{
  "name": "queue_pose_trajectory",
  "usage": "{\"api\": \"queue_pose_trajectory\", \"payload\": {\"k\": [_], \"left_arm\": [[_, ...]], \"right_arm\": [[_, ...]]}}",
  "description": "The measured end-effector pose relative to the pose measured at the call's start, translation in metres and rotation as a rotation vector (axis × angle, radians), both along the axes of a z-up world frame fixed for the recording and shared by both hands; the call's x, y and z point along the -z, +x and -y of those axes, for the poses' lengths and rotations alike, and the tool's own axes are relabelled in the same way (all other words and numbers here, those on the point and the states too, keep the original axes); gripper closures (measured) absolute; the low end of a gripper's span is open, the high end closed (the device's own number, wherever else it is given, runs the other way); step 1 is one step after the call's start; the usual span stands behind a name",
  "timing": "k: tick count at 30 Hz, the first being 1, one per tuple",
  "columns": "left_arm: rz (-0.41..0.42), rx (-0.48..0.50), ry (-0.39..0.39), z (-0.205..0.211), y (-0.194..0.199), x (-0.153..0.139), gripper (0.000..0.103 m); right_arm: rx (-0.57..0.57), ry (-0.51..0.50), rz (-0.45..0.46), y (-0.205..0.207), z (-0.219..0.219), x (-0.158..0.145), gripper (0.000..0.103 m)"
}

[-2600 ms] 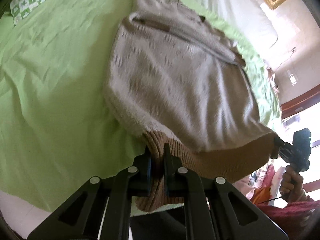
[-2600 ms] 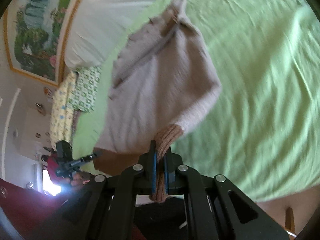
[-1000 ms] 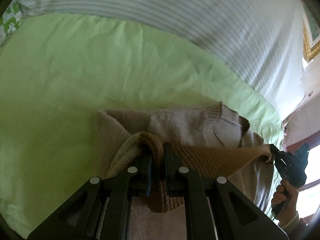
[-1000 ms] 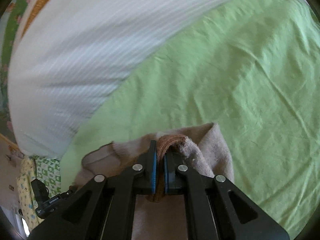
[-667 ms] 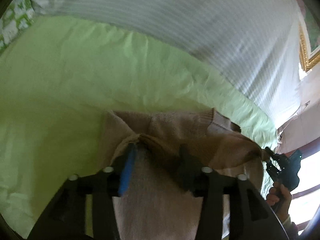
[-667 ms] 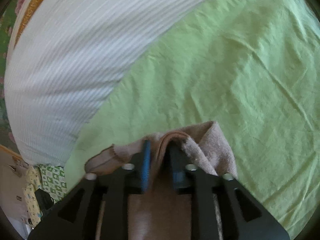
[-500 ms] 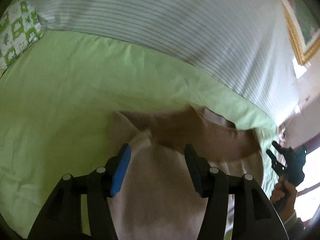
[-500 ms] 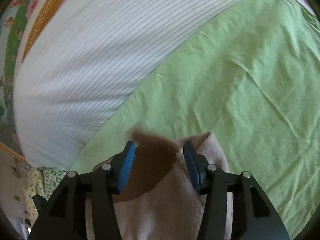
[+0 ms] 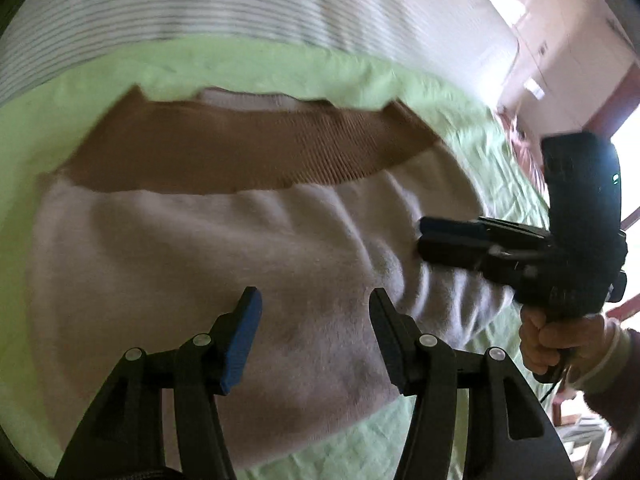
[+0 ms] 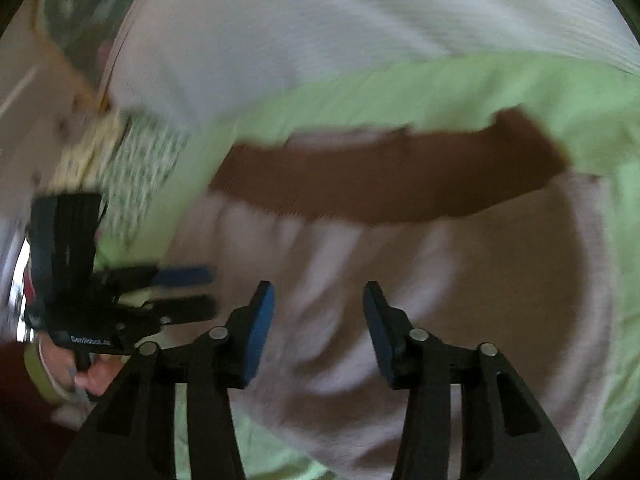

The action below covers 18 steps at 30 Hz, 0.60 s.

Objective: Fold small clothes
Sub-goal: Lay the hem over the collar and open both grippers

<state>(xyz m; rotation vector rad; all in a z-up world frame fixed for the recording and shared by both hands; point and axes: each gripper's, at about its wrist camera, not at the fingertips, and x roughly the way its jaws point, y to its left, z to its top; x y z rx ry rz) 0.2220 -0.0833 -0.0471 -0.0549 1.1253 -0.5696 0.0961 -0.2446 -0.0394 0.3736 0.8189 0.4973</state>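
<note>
One sweater [image 9: 192, 248] lies folded on the green sheet [image 9: 248, 68], brown ribbed hem [image 9: 240, 152] on top at the far edge; two grippers, both over it with jaws apart, holding nothing; left gripper [image 9: 314, 336] view is sharp, shows the right gripper [image 9: 448, 240] and the right hand [image 9: 560, 340] (knit ribs readable); right wrist view is motion-blurred, adds a patterned pillow [image 10: 140, 168], left gripper's fingers [image 10: 188, 276] apart; striped bedding [image 9: 200, 0] behind.

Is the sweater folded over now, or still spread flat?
Folded over: the sweater lies doubled on the green sheet, its brown hem band lying across the far edge.
</note>
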Motion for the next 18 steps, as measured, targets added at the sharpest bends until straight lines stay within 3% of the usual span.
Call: {"api": "queue_pose_trajectory", "payload": {"k": [2,5,8,11,14,16,17,18], "left_arm": [[-0.005,-0.001,0.038,0.006,0.012,0.013,0.047],[0.014,-0.019,0.082,0.002,0.030,0.026,0.053],[0.041,-0.023,0.110,-0.005,0.051,0.030,0.058],[0.063,-0.054,0.113,-0.020,0.074,0.028,0.060],[0.094,-0.149,0.167,-0.045,0.100,0.027,0.063],[0.073,-0.212,0.129,-0.067,0.115,0.030,0.072],[0.057,-0.246,0.100,-0.081,0.122,0.031,0.085],[0.046,-0.275,0.079,-0.093,0.127,0.032,0.088]], "right_arm": [[-0.052,-0.051,-0.022,0.011,-0.014,0.010,0.058],[-0.037,-0.129,-0.052,0.034,-0.015,0.026,0.059],[0.045,-0.206,-0.056,0.052,-0.003,0.037,0.060],[0.139,-0.221,-0.044,0.073,0.017,0.038,0.065],[0.241,-0.221,-0.023,0.088,0.041,0.034,0.069],[0.324,-0.185,-0.014,0.091,0.061,0.031,0.069],[0.363,-0.170,-0.014,0.091,0.071,0.031,0.070],[0.405,-0.138,-0.015,0.089,0.082,0.031,0.071]]}}
